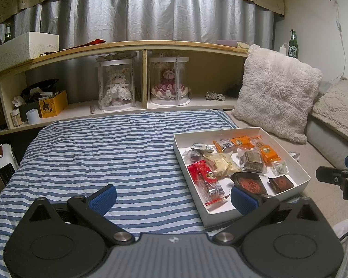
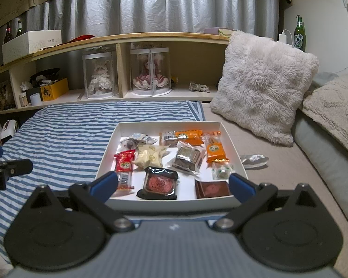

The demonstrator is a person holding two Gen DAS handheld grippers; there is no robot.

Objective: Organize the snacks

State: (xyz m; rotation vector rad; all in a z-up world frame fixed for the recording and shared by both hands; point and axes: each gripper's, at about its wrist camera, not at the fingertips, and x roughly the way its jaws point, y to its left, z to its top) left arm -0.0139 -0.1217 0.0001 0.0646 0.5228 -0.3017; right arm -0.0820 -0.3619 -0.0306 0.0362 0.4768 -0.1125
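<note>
A white tray (image 2: 232, 139) lies on the bed and holds several wrapped snacks: a red packet (image 2: 124, 162), a cream packet (image 2: 150, 156), orange packets (image 2: 214, 149), a dark round cake (image 2: 159, 183) and a brown packet (image 2: 212, 188). The tray also shows in the left wrist view (image 1: 287, 155). A silver wrapper (image 2: 254, 159) lies outside the tray on its right. My right gripper (image 2: 172, 185) is open and empty at the tray's near edge. My left gripper (image 1: 173, 198) is open and empty over the striped sheet (image 1: 99, 153), left of the tray.
A fluffy pillow (image 2: 262, 85) leans behind the tray at the right, with a blanket (image 2: 336, 106) beside it. A wooden shelf (image 1: 127, 46) at the back holds two doll cases, a yellow box (image 1: 53, 104), a white box and bottles.
</note>
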